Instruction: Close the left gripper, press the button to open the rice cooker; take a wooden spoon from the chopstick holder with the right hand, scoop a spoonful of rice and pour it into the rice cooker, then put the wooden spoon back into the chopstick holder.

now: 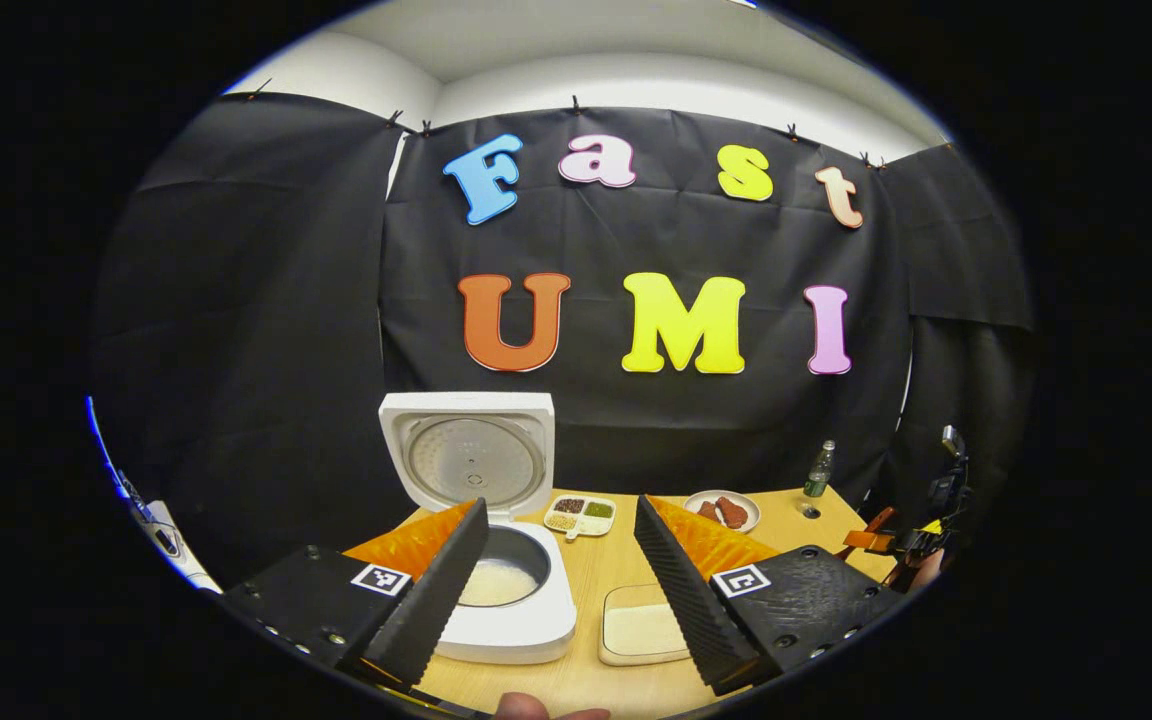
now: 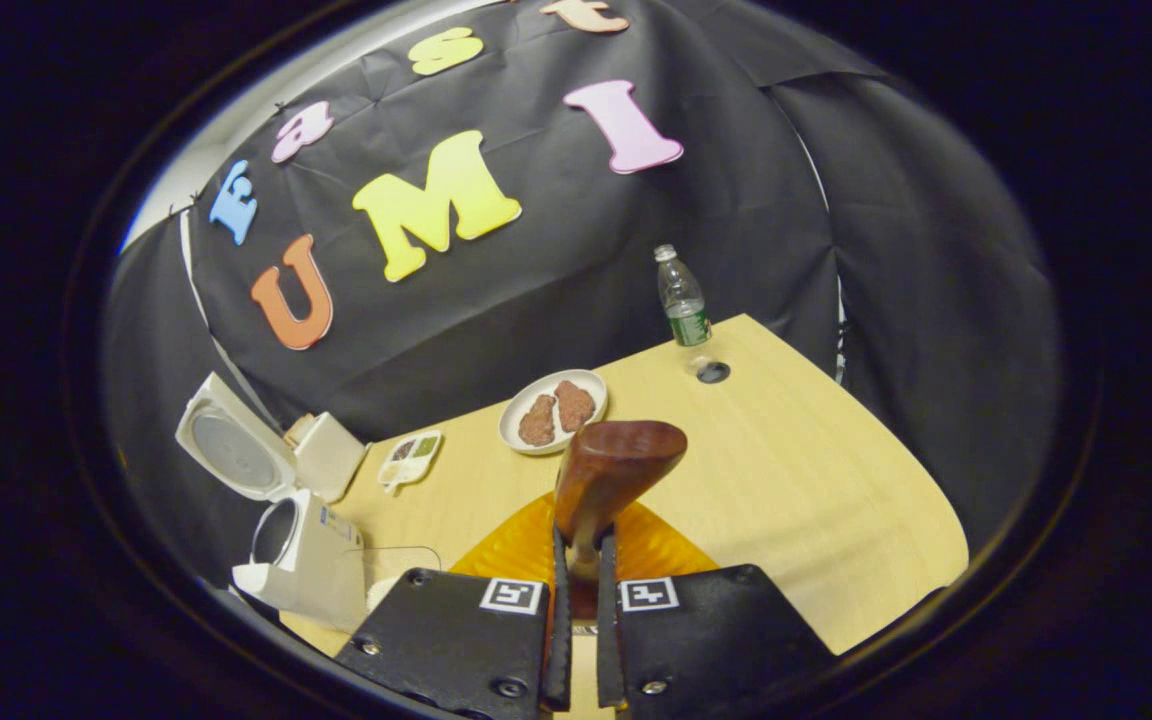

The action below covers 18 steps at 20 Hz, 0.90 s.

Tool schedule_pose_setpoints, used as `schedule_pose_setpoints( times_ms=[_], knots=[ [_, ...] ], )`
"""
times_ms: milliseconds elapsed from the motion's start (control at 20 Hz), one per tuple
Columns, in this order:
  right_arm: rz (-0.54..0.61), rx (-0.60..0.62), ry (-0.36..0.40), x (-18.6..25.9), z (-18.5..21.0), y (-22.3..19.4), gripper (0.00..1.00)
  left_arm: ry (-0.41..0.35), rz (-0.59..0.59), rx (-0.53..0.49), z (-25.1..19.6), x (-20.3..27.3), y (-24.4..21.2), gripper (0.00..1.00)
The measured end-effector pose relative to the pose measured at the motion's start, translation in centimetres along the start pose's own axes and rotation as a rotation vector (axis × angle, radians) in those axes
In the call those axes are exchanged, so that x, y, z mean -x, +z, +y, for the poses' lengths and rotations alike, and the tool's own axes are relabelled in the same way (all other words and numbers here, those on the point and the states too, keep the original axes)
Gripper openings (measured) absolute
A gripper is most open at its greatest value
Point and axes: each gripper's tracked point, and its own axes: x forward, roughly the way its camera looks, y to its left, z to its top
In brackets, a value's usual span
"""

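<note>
So your wooden spoon (image 2: 608,470) is clamped between the jaws of your right gripper (image 2: 577,560), the two fingers pressed tight on its handle, with the brown bowl end sticking up and forward over the table (image 2: 816,480). Whether there's any rice on it you can't tell from the right gripper view. The rice cooker (image 1: 511,600) sits on the left part of the table with its lid (image 1: 469,455) flipped fully up, and you can see white rice down in the inner pot (image 1: 496,580). In the right gripper view the same cooker (image 2: 301,560) is well off to the left, lid (image 2: 228,450) standing open too. Your left gripper (image 1: 561,570) hangs in front of the cooker with its jaws wide apart, holding nothing; its left finger overlaps the cooker's rim in that view. Just right of the cooker is a shallow white tray of rice (image 1: 641,628), partly behind the right finger. Farther back there's a small divided dish (image 1: 581,514) with grains in its compartments, then a white plate (image 1: 748,512) with two reddish-brown pieces on it, and a plastic bottle (image 1: 818,470) standing upright near the back right corner, with a small dark cap (image 2: 712,372) lying just beside it.
</note>
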Motion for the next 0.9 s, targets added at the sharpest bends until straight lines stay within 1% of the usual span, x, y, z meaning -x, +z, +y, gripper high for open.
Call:
schedule_pose_setpoints(
  times_ms=[200,450,700,800,900],
  knots=[
    [0.025,0.038,-0.002,-1.7,-0.3,-1.9,0.15,0.037,0.011,0.009,0.9,0.2,-0.4,0.94],
    [0.039,0.066,-0.017,-2.9,-0.6,-3.6,0.15,0.058,0.02,0.006,1.4,0.0,-0.7,0.94],
    [0.047,0.061,-0.022,-3.6,-1.1,-4.1,0.15,0.058,0.03,-0.003,1.5,-0.1,-1.1,0.94],
    [0.033,0.055,-0.015,-3.7,-1.1,-3.9,0.17,0.058,0.032,-0.001,1.5,-0.2,-1.1,0.94],
    [0.033,0.054,-0.006,-3.6,-1.0,-3.6,0.2,0.055,0.028,0.003,1.3,-0.4,-1.0,0.94]
  ],
)
